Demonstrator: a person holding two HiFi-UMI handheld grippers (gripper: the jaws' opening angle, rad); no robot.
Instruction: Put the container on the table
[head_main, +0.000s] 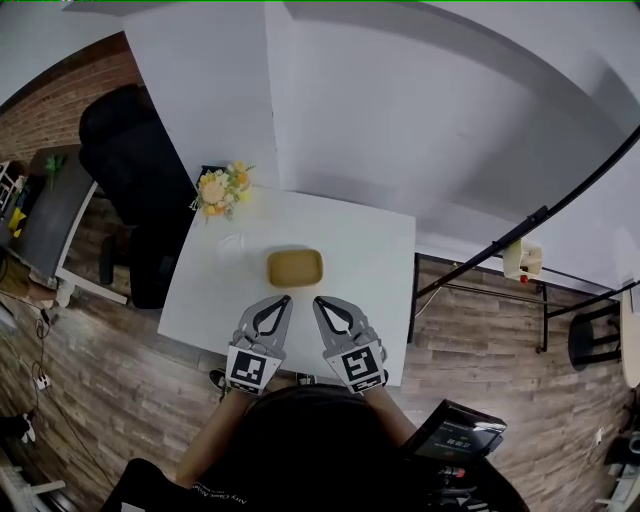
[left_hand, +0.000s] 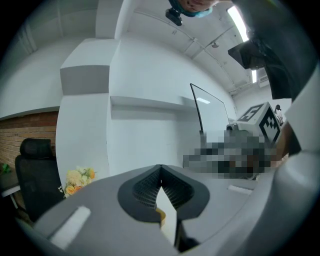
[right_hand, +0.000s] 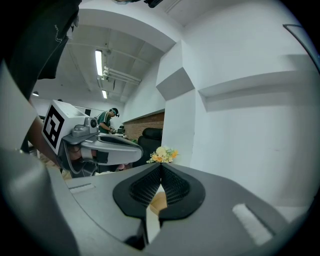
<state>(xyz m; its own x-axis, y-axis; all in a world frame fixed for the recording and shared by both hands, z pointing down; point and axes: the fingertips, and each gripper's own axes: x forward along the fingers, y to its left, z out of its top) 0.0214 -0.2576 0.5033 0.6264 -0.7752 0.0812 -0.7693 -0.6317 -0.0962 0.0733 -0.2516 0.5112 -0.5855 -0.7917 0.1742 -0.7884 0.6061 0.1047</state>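
A tan, shallow container (head_main: 295, 266) with rounded corners is sitting flat on the white table (head_main: 370, 250). It is lying just above the centre of the frame, slightly to the left. Its long side is running left to right, near the middle of the tabletop.

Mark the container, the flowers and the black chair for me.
container (head_main: 295, 266), head view, the middle of its tan surface.
flowers (head_main: 220, 190), head view, the centre of the bunch.
black chair (head_main: 130, 150), head view, its backrest.
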